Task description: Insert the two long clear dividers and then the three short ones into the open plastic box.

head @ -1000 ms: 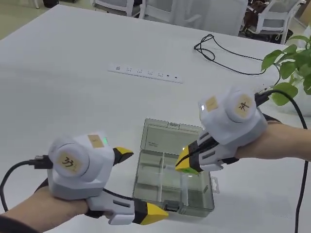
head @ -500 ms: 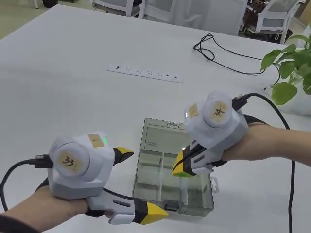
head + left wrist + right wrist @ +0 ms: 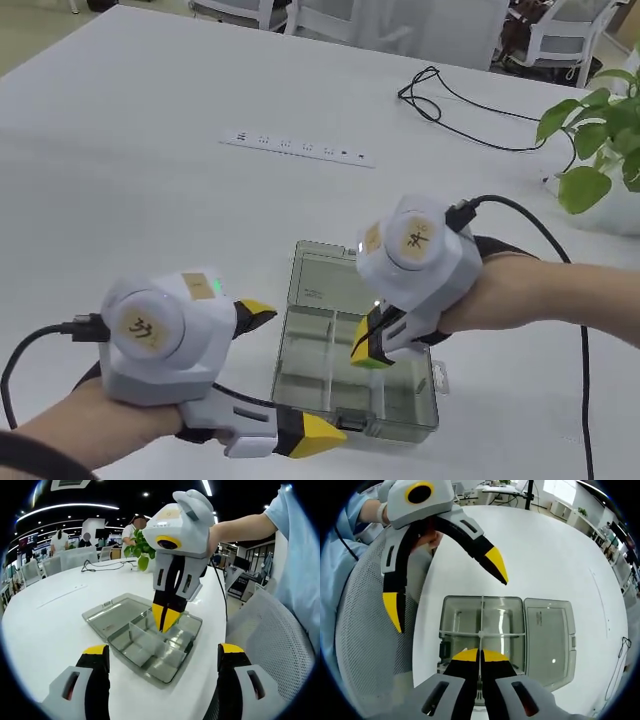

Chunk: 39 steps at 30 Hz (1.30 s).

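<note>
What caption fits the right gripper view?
Jaws shut, the right gripper hangs over the open plastic box; the left gripper, open, nearby.

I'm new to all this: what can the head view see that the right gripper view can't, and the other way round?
The head view adds the power strip, the black cable, the plant and the right gripper seen from outside. The right gripper view adds a mesh chair back and its own jaws closed, seemingly on a clear divider. Both share the open box and the open left gripper.
</note>
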Each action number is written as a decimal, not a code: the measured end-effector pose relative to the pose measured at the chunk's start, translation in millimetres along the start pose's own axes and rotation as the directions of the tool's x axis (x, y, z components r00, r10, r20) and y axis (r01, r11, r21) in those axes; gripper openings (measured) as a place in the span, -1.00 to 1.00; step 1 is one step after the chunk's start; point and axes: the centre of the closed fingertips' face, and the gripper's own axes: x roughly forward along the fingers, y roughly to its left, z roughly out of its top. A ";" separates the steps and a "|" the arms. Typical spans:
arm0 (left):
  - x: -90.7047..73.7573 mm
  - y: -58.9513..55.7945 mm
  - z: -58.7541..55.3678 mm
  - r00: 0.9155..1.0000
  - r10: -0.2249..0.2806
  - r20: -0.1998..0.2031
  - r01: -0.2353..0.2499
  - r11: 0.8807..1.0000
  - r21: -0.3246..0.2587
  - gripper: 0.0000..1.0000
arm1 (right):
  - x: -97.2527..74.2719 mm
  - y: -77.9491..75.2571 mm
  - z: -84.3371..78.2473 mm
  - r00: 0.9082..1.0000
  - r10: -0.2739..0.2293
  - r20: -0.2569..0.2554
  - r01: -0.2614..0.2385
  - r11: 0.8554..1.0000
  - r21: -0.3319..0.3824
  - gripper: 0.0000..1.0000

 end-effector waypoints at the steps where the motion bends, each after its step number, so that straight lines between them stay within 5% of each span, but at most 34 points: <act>1: 0.0 0.0 0.6 1.000 0.000 0.003 0.000 1.000 -0.001 0.82 | -0.3 0.0 -0.1 1.000 0.000 -0.001 0.000 1.000 -0.004 -0.97; 23: -0.6 -1.0 0.8 1.000 -0.004 0.003 0.004 1.000 0.001 0.81 | -1.0 0.0 0.6 1.000 0.003 0.016 -0.002 0.999 -0.054 -0.93; 39: -3.3 1.0 -0.5 1.000 0.000 -0.001 0.000 1.000 0.001 0.81 | -17.2 -1.0 5.6 0.987 -0.039 0.156 0.046 0.998 -0.044 -0.23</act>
